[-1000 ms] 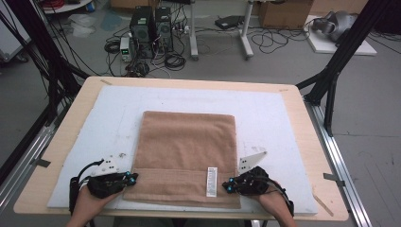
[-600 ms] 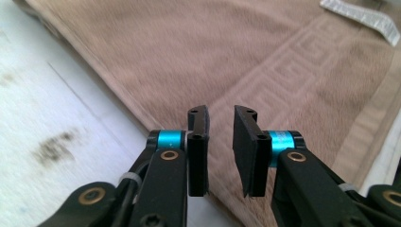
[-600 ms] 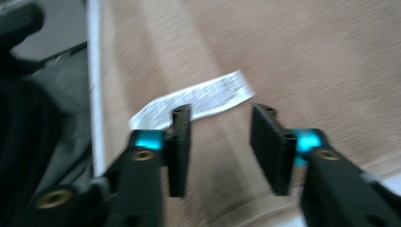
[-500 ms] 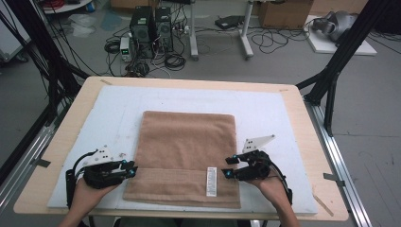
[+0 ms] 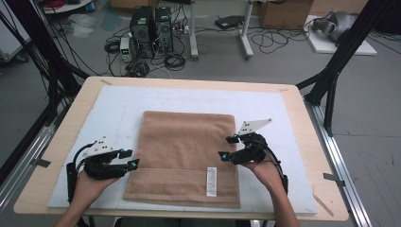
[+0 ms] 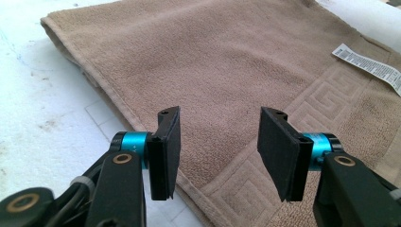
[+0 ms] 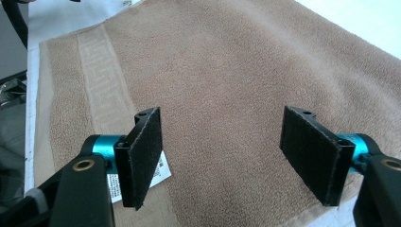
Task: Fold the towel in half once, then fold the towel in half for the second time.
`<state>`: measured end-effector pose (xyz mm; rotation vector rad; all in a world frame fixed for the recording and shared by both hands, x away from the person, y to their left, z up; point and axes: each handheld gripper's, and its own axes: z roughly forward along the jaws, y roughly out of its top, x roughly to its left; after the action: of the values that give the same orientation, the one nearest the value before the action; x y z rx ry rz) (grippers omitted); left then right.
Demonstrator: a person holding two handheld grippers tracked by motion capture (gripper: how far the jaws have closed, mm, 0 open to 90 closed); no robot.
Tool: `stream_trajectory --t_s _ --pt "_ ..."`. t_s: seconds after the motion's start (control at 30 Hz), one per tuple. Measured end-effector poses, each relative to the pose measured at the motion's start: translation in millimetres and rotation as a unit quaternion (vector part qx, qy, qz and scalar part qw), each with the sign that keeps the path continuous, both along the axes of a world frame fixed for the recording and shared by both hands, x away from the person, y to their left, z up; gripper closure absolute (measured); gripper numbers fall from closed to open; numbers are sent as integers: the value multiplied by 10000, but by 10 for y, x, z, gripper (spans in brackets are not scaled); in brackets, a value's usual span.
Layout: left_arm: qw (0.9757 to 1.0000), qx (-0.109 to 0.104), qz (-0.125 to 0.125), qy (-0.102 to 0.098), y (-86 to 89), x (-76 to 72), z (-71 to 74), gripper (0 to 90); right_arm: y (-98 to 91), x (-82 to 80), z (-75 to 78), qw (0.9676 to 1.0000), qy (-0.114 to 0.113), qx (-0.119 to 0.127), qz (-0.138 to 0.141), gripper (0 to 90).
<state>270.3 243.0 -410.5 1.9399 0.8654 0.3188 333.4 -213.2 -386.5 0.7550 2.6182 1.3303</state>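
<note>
A: Hovering at the towel's left edge, the left gripper [image 5: 128, 159] has its black jaws parted with nothing between them; they have just been opening. In the left gripper view the pads [image 6: 166, 153] stand over the hem, off the cloth.

B: And the right gripper [image 5: 229, 147]?

A: Same state: jaws spread wide, just been opening, empty. It hangs over the towel's right edge, pads [image 7: 141, 158] clear of the pile.

B: How does the folded tan terry towel [image 5: 187, 153] lie?

A: Flat on the white foam mat [image 5: 118, 101], near the person's side, roughly midway between left and right. It is close to square, slightly longer from near to far, with straight sides running away from the person. A woven key-pattern band [image 6: 326, 106] crosses the near end, and a white care label [image 5: 211, 181] lies on that band, toward the right.

B: Room around it?

A: Bare mat shows on the left, right and far sides. The near hem sits just beside the mat's near edge. The pale wooden table [image 5: 302, 123] rims the mat all round.
</note>
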Motion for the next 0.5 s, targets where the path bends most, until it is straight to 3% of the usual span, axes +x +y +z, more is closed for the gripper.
stream_trajectory --t_s 0.3,0.5 --pt "9998 53 174 99 24 97 -24 439 1 -3 -8 10000 75 -60 -5 294" --pt "9997 89 226 91 33 254 95 430 -48 79 17 9999 54 -47 -119 289"
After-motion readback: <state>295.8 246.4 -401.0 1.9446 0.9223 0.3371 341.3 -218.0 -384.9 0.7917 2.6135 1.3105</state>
